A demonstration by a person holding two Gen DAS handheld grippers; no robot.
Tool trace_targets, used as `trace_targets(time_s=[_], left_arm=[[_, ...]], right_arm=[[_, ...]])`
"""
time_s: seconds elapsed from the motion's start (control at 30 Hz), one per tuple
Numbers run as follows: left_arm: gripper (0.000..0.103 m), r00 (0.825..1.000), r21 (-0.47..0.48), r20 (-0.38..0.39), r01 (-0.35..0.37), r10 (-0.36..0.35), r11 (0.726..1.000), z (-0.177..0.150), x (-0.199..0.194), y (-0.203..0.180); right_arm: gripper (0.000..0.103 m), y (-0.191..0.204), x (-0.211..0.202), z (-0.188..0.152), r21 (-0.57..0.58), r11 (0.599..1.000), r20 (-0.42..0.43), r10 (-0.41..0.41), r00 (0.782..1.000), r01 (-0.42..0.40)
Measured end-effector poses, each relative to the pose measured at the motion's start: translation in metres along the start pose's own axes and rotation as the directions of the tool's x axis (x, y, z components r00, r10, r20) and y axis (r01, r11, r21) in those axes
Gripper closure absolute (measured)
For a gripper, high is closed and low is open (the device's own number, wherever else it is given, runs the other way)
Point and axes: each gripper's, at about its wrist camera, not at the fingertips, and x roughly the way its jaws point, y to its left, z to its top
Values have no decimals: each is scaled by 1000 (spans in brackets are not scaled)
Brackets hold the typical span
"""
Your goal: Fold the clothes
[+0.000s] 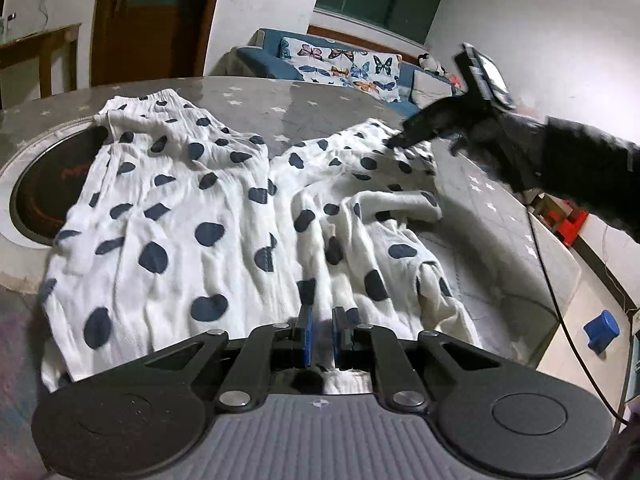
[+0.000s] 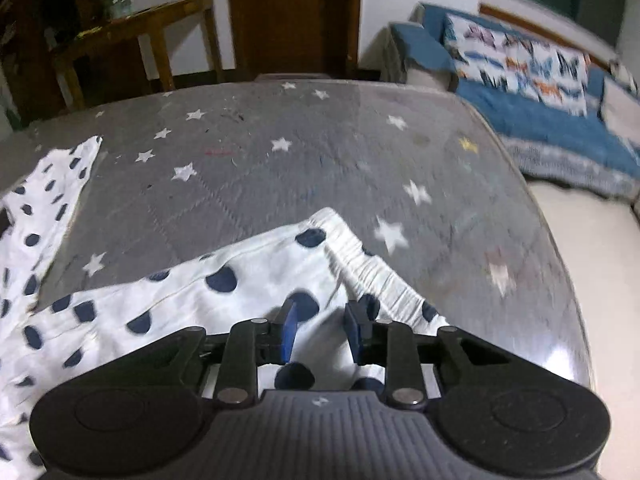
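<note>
The polka-dot garment [image 1: 208, 216] is spread on the table [image 2: 304, 148]. Its near hem is clenched in the left tongs [image 1: 322, 330]; the right tongs [image 2: 320, 330] are parted over the waistband [image 2: 376, 276]. That corner should be pinched squarely before lifting.

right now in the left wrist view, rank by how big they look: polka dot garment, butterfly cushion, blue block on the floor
1. polka dot garment, largest by far, though nearest the camera
2. butterfly cushion, farther off
3. blue block, smallest
</note>
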Motion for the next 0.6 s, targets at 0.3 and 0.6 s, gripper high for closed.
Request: trace_targets(time_s=[0.3,0.6], left_arm=[[91,999,-35,28,-27,28,999,8,-5,-5],[91,959,-155,74,-259,273,953,-6,-45,40]], right_arm=[[69,22,49,52,-59,996,73,-56,996,60],[58,68,4,25,-196,980,120,44,992,-19]])
